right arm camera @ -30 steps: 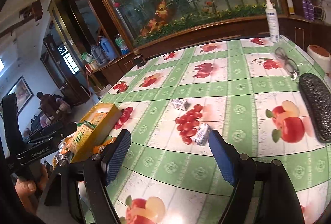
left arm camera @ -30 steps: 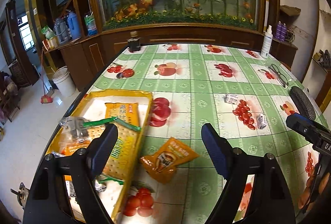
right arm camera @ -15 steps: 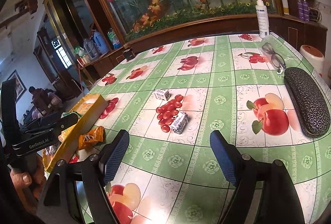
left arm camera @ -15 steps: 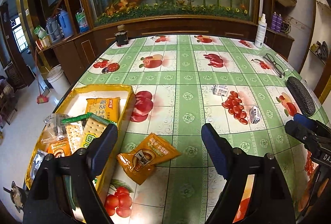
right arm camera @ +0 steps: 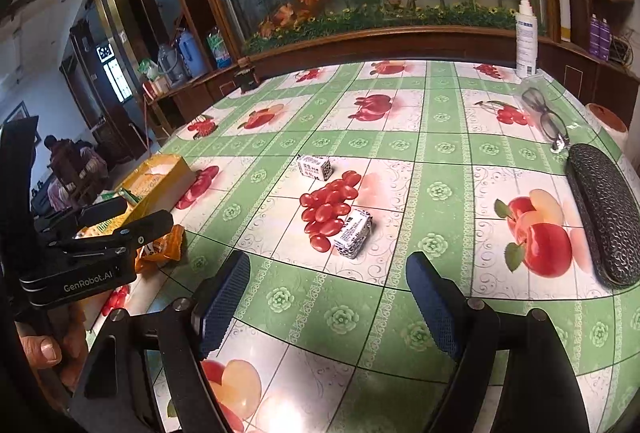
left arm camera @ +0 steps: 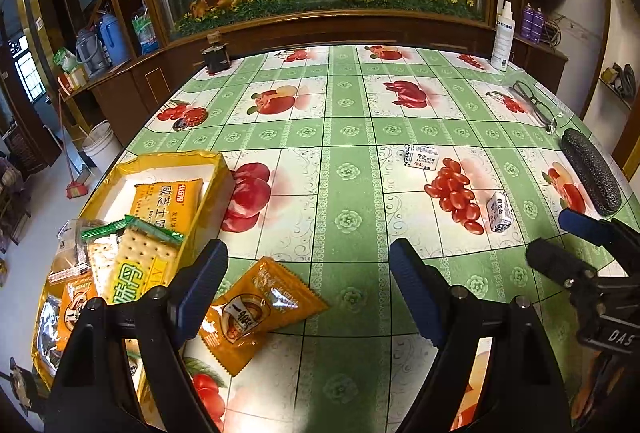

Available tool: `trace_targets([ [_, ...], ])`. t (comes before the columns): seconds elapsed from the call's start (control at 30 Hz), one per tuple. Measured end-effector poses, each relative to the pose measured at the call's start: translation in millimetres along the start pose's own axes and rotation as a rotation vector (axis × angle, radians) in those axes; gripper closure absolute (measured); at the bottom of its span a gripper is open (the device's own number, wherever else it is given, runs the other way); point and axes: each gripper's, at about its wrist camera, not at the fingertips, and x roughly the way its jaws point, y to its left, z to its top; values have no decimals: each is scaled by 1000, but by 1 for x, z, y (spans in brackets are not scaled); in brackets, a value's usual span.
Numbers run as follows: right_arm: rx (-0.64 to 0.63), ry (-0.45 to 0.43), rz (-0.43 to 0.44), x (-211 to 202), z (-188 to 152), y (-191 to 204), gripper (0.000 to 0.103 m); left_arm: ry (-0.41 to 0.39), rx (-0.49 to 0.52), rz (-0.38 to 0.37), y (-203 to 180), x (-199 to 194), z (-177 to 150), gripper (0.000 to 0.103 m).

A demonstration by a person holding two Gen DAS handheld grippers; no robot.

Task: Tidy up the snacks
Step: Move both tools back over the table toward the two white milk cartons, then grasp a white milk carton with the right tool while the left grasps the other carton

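Note:
An orange snack packet (left arm camera: 256, 313) lies flat on the tablecloth just in front of my left gripper (left arm camera: 308, 289), close to its left finger. That gripper is open and holds nothing. Left of it stands a yellow tray (left arm camera: 212, 169) with several cracker and snack packets. Two small white wrapped candies (left arm camera: 422, 157) (left arm camera: 500, 211) lie by the printed red beans. In the right wrist view my right gripper (right arm camera: 328, 301) is open and empty, with the nearer candy (right arm camera: 354, 233) a short way ahead and the farther candy (right arm camera: 314, 167) beyond. The left gripper (right arm camera: 100, 233) and orange packet (right arm camera: 164, 247) show at the left.
A black glasses case (right arm camera: 600, 213) lies along the right table edge, with spectacles (right arm camera: 548, 117) and a white spray bottle (right arm camera: 526, 37) behind it. A small dark jar (left arm camera: 216, 57) stands at the far left corner. A wooden cabinet borders the table's far side.
My left gripper has moved down and to the right, so the tray and orange packet slid left in its view. The right gripper turned slightly, and the near candy now sits more centred.

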Motion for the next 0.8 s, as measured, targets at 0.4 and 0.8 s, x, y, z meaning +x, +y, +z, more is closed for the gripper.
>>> trace_targets([
  [0.4, 7, 75, -45, 42, 22, 2, 23, 37, 28, -48, -14, 32, 21, 20],
  [0.8, 34, 125, -108, 64, 20, -17, 89, 70, -20, -109, -45, 67, 47, 20],
])
